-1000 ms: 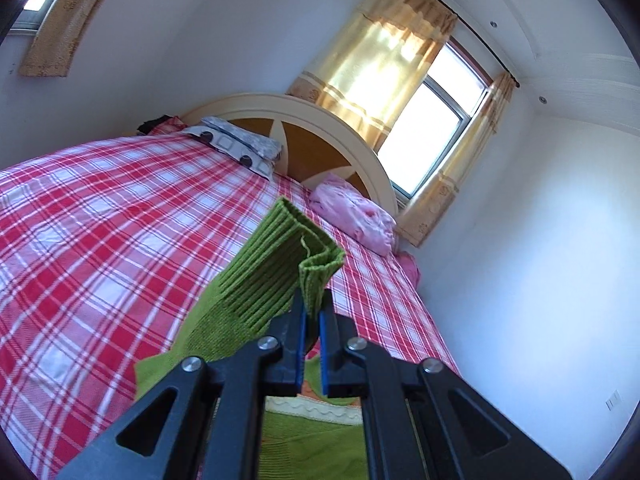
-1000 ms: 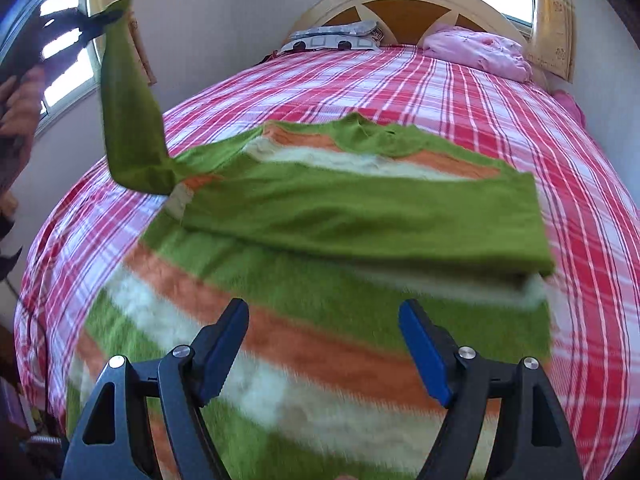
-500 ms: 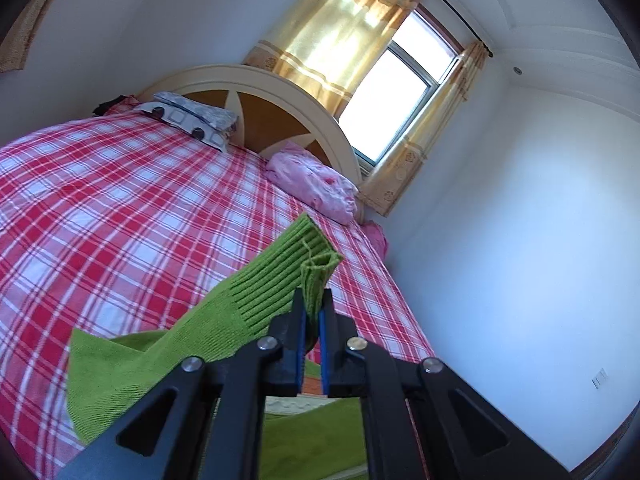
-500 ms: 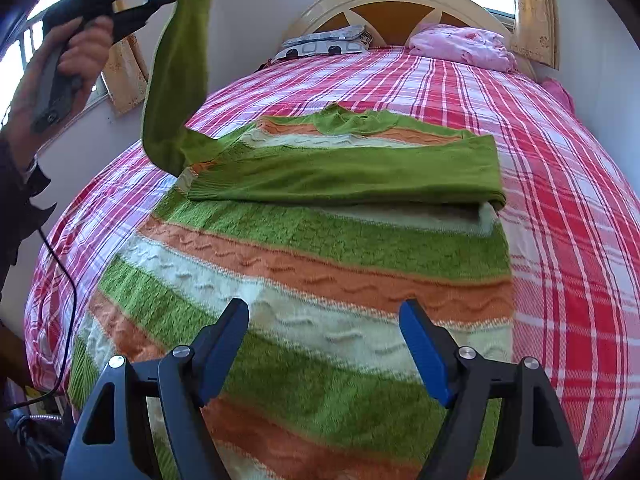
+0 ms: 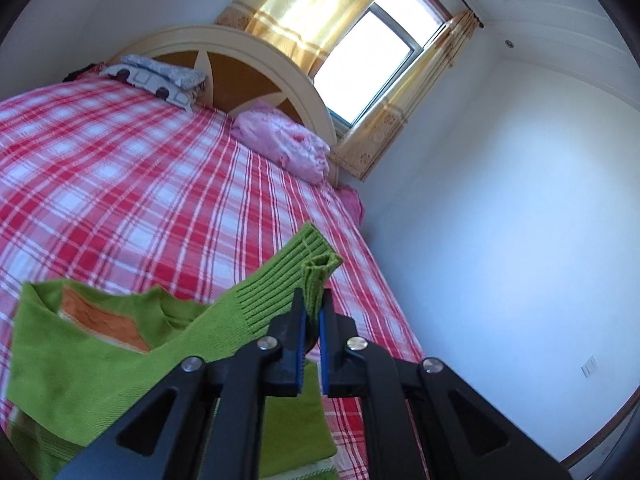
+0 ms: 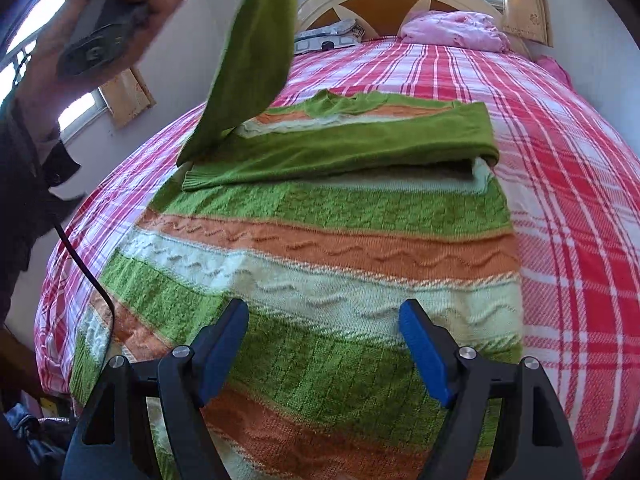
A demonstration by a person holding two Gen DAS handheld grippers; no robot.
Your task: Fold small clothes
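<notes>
Nearest in the right wrist view, the right gripper (image 6: 324,344) is held wide open, and nothing is caught between its blue pads. It hangs just over the bottom part of the striped sweater (image 6: 320,264), which is spread flat on the red checked bed cover (image 6: 580,200). No part of the sweater is touched by it as far as can be seen.

A little farther on, one green sleeve (image 6: 360,144) is already laid flat across the chest of the sweater – that side looks done.

The other sleeve (image 5: 256,300) is pinched by its ribbed cuff in the left gripper (image 5: 312,314), whose blue pads are shut tight on the knit. A second ago this sleeve was held up out past the sweater's side. Now it is carried in over the sweater body, and in the right wrist view it is seen hanging high above the chest, with the left hand (image 6: 120,8) close to the camera. So the second sleeve fold is judged to be half way – the cuff is not yet laid down.

Farthest back, a pink pillow (image 5: 288,144) and a grey patterned pillow (image 5: 160,80) are set against the round headboard (image 5: 248,60), under the window (image 5: 376,52)
</notes>
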